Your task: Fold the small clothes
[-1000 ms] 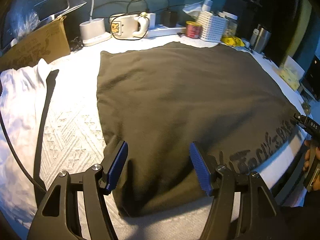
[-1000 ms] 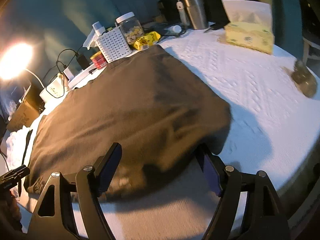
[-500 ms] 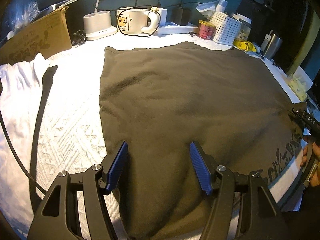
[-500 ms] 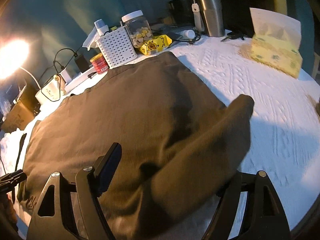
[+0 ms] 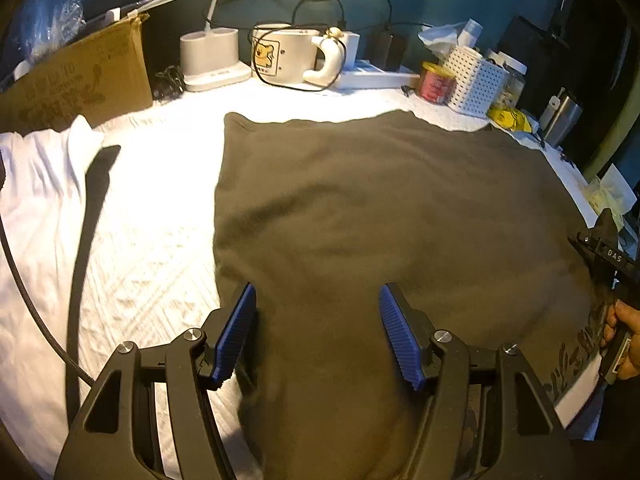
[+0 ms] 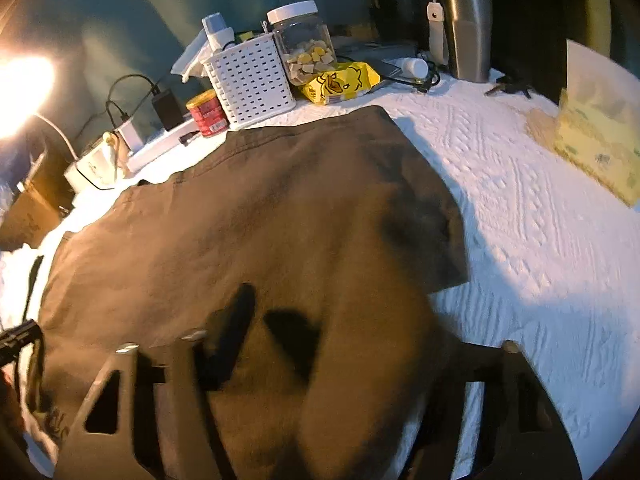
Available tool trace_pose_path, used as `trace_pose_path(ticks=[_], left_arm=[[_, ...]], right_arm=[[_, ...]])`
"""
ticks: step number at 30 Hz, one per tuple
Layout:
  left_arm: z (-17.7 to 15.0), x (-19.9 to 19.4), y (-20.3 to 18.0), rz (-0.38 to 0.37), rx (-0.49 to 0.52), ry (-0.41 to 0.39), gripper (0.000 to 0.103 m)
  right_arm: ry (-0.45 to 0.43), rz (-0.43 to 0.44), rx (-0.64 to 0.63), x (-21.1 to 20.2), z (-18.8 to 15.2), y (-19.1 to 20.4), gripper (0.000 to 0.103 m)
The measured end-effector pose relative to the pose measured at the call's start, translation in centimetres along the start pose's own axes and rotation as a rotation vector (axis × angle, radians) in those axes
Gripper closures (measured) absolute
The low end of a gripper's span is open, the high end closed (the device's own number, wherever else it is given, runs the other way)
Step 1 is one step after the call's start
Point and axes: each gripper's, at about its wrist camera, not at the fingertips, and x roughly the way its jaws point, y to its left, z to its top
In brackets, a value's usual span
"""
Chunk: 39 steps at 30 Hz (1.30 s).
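Note:
A dark olive garment (image 5: 380, 208) lies spread on the white textured cover (image 5: 160, 216), with pale lettering near its front right edge. My left gripper (image 5: 316, 308) hovers over the garment's near left part. Its blue pads (image 5: 236, 328) stand apart and press on nothing. My right gripper (image 6: 336, 320) is at the garment's near right side, blurred, its jaws closing. A raised fold of the garment (image 6: 360, 360) bulges between the jaws and hides the right finger. The left finger (image 6: 232, 332) stands clear of the fold. A hand (image 5: 620, 340) holds the right gripper at the frame edge.
Along the back stand a cardboard box (image 5: 80, 84), a lamp base (image 5: 208, 56), a white mug (image 5: 280, 56), a red tin (image 6: 206, 114), a white basket (image 6: 252, 80), a jar (image 6: 304, 40) and a steel tumbler (image 6: 464, 28). A tissue box (image 6: 596, 136) sits right. A white garment (image 5: 36, 208) lies left.
My left gripper slid forward over the garment. The right gripper moved in under the near right edge, and that edge rose and draped over its right finger. Its jaws have narrowed.

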Motion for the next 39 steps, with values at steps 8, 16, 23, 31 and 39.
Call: trace_pose_path(ticks=[8,16,23,31,39], left_arm=[[0.5,0.1,1.3,-0.012,-0.025,-0.020,0.039],[0.3,-0.6,3.0,-0.015,-0.050,-0.046,0.039],[-0.1,-1.1,3.9,-0.028,-0.056,-0.067,0.039],[-0.5,-1.9,5.1,-0.020,-0.063,-0.087,0.039],[-1.0,-2.8,6.5,-0.018,-0.085,-0.101,0.039]], right_arm=[[-0.005,0.030,0.018,0.3,0.3,0.0,0.086],[-0.049,0.080,0.022,-1.2,1.3,1.7,0.087],[-0.082,0.131,-0.055,-3.0,2.7,5.9,0.087],[-0.082,0.227,-0.164,-3.8,3.0,12.1,0.087],[-0.043,0.313,-0.255,-3.7,2.0,17.9,0.087]])
